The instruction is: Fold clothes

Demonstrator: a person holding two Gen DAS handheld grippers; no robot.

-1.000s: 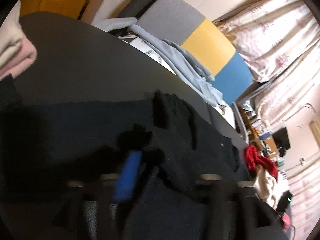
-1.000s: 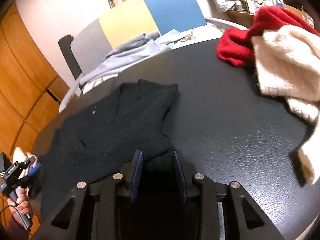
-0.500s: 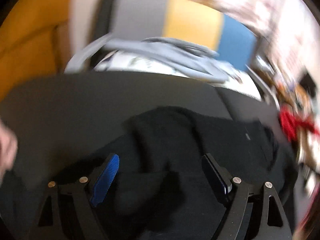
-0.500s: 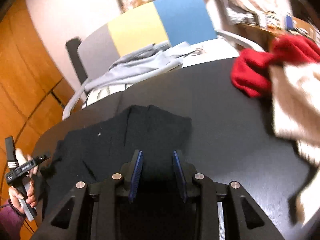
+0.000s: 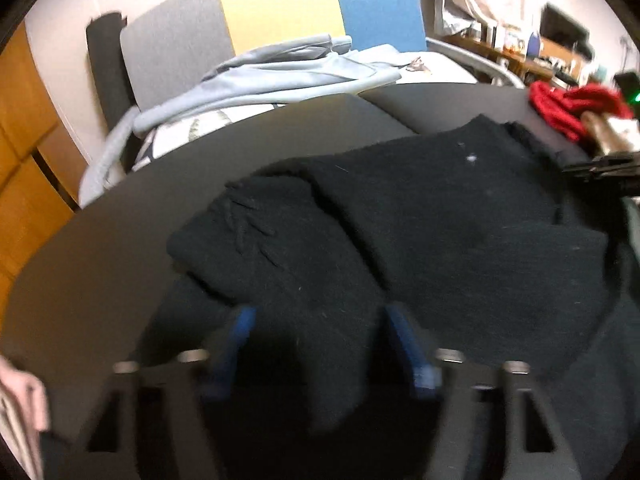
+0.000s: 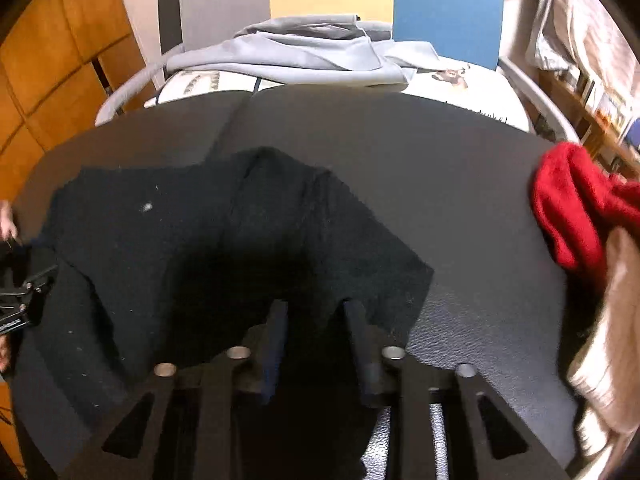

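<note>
Lying btwn right hand-held gripper [image 6: 316, 312] fingers: black sweater [image 6: 248, 232].

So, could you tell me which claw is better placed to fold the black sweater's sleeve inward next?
Left. The left claw straddles the sleeve; the right claw sits at the black sweater body's edge.

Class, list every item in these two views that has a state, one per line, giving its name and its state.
Black sweater: on the table, partly folded, a sleeve laid over the body.
Left tool: fingers apart, black cloth between them.
Right tool: fingers narrowly apart around the sweater's edge.
Red garment: crumpled, unfolded.
Cream garment: heaped, unfolded.
Grey garment: draped loosely on the chair.
</note>
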